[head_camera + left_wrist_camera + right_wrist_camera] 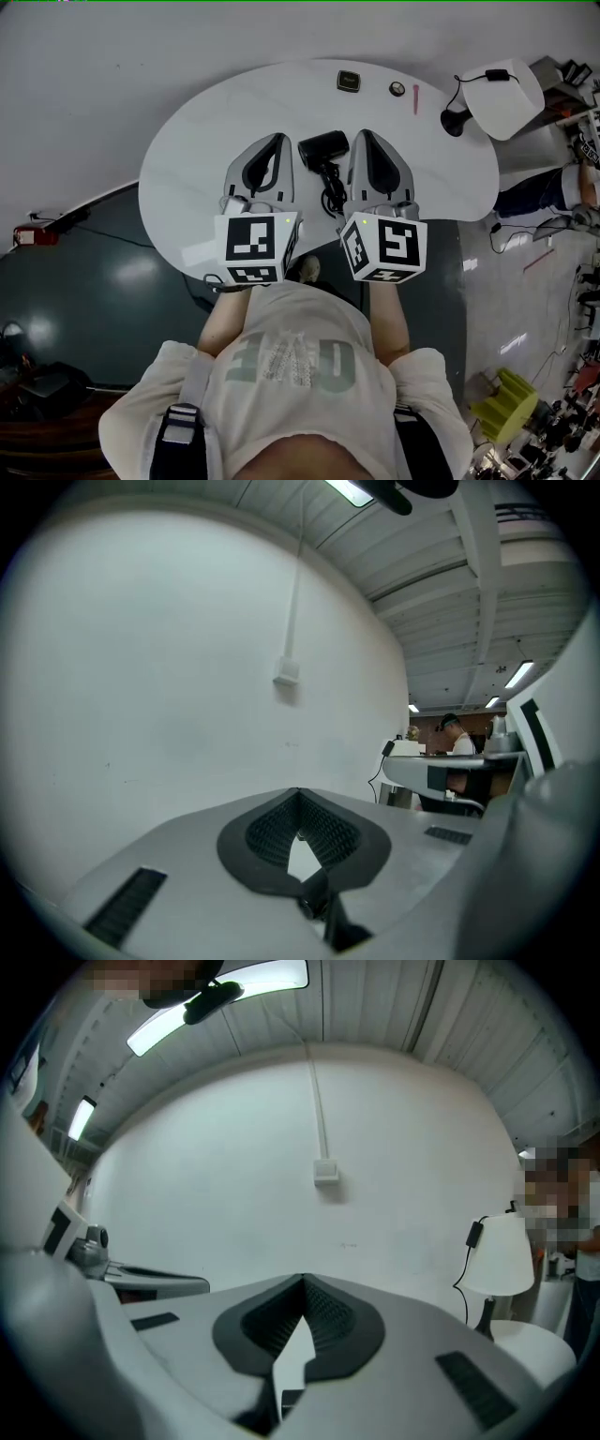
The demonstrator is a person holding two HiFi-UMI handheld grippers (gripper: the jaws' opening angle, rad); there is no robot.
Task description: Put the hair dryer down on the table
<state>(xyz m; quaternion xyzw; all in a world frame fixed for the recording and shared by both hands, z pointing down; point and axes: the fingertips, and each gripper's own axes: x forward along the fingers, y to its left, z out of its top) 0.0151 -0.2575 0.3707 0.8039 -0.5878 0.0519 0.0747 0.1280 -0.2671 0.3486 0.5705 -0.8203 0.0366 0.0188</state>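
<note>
dark square thing [350, 82] and round thing [397, 89] on the table [187, 159] — too small to tell.

Hair dryer [323, 147]: black, compact, lying flat near the middle of the table [197, 141]. Its handle points toward the near edge, with the black cord [334, 199] bunched at its end. Table: white, rounded top.

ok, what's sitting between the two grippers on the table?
The black hair dryer with its bunched cord lies on the white table between the left gripper and right gripper; the head view shows it.
</note>
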